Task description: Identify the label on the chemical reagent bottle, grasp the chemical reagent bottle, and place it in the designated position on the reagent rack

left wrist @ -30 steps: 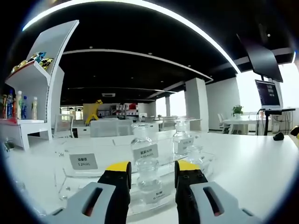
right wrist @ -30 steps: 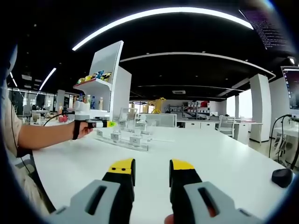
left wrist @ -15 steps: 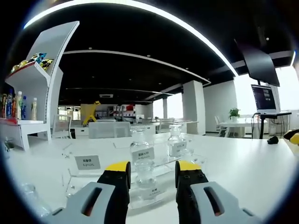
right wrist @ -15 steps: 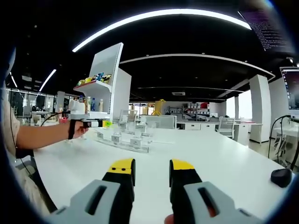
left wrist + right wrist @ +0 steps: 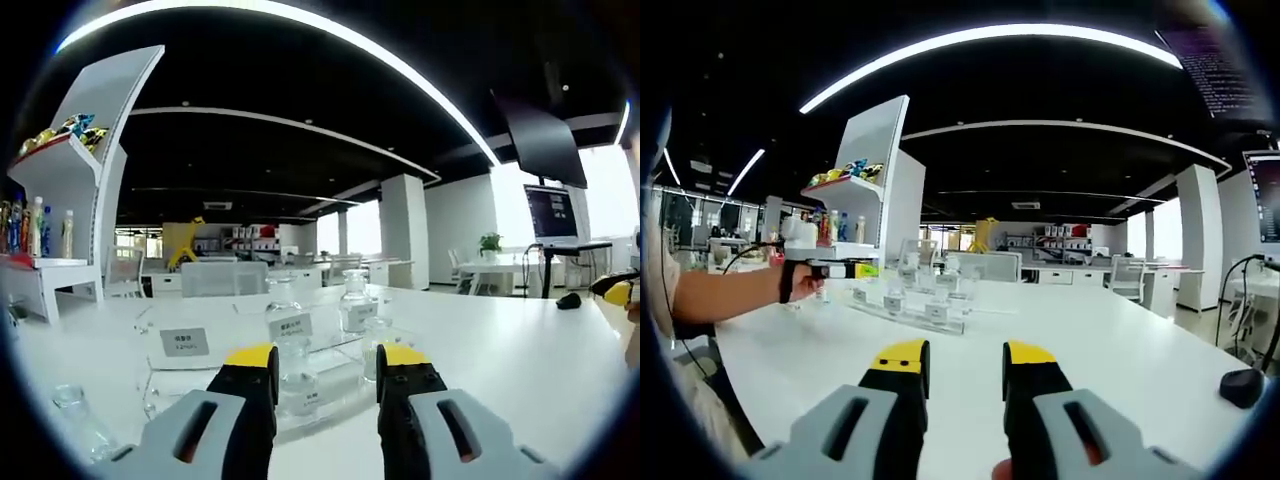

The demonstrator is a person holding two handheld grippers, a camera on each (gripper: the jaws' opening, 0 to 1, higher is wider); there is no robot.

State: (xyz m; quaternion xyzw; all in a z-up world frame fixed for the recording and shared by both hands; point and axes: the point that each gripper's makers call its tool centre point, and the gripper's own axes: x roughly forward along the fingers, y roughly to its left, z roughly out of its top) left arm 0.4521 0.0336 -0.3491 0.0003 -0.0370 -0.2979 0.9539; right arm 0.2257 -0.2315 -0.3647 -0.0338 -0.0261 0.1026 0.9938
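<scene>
Left gripper [image 5: 325, 365] released before the rack [image 5: 250, 350]; at ten o'clock, right gripper [image 5: 965, 362], released, sees it.

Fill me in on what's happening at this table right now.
A person is sorting glass reagent bottles on a clear rack on a white table. The left gripper is open and empty, facing the rack, where a labelled bottle stands just ahead of it. The right gripper is also open and empty, hovering over bare table away from the rack. Nothing is grasped.
</scene>
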